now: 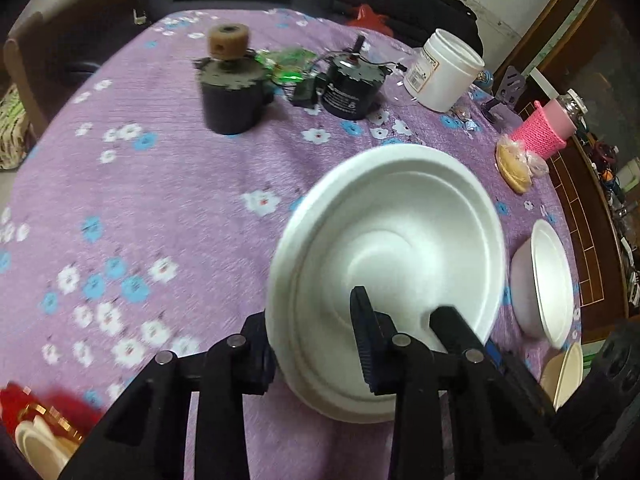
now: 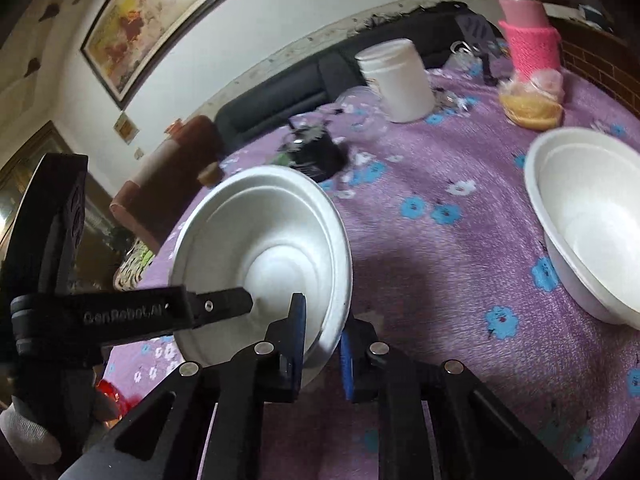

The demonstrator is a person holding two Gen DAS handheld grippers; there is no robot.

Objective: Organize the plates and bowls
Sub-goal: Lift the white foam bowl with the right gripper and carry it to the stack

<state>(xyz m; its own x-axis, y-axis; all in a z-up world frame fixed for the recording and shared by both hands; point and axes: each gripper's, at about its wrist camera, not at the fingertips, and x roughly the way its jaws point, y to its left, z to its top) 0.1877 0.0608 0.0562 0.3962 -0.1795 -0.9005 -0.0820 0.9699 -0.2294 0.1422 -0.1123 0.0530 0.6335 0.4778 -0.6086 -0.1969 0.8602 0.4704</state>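
Note:
A white foam bowl (image 1: pixel 392 240) (image 2: pixel 260 248) hangs tilted over the purple flowered tablecloth (image 1: pixel 140 208). My left gripper (image 1: pixel 312 320) is shut on its near rim, one finger inside the bowl and one outside. My right gripper (image 2: pixel 324 320) is shut on the rim of the same bowl, its blue pads on either side of the wall. One right gripper finger (image 1: pixel 452 324) shows inside the bowl in the left wrist view. The left gripper (image 2: pixel 224 306) reaches in from the left in the right wrist view. A second white bowl (image 1: pixel 540 280) (image 2: pixel 588 220) rests on the cloth to the right.
A beige bowl (image 1: pixel 568 372) sits by the table's right edge. At the back stand two black motors (image 1: pixel 232 100) (image 1: pixel 348 88), a white jar (image 1: pixel 440 68) (image 2: pixel 400 80), a pink knit-covered bottle (image 1: pixel 544 132) (image 2: pixel 528 44) and bagged bread (image 1: pixel 516 164) (image 2: pixel 528 108). Red packaging (image 1: pixel 40 404) lies at the near left.

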